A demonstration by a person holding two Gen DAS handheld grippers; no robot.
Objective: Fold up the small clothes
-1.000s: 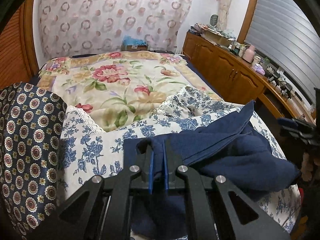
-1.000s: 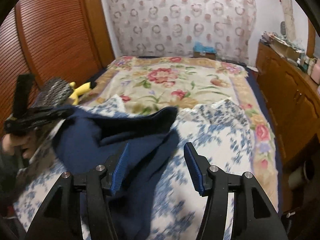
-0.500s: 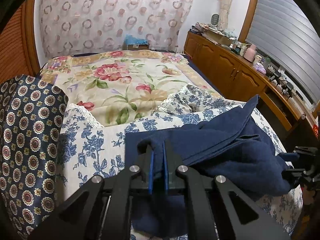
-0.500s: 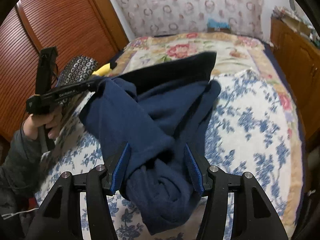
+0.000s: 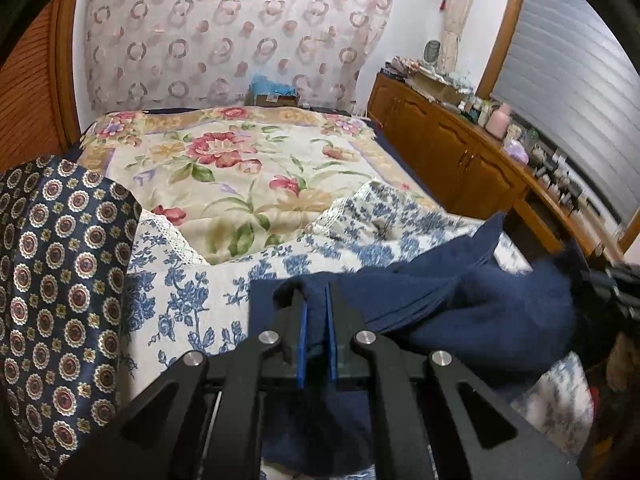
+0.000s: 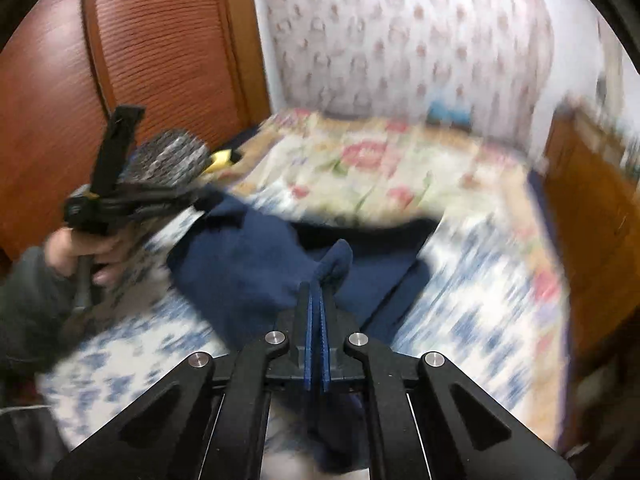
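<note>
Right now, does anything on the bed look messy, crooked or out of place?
Yes. The navy blue garment is bunched in a rumpled heap instead of lying flat, pinched by the left gripper and the right gripper. Under it, the blue-and-white floral sheet is wrinkled, its lace edge turned back over the flowered bedspread.

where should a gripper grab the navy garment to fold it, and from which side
Take the navy garment at its edges, coming in low from the near side of the bed. The cloth lies bunched on the blue floral sheet, so pinching a thin edge on each side lets it be pulled flat. The left gripper and right gripper are both already shut on it that way.
</note>
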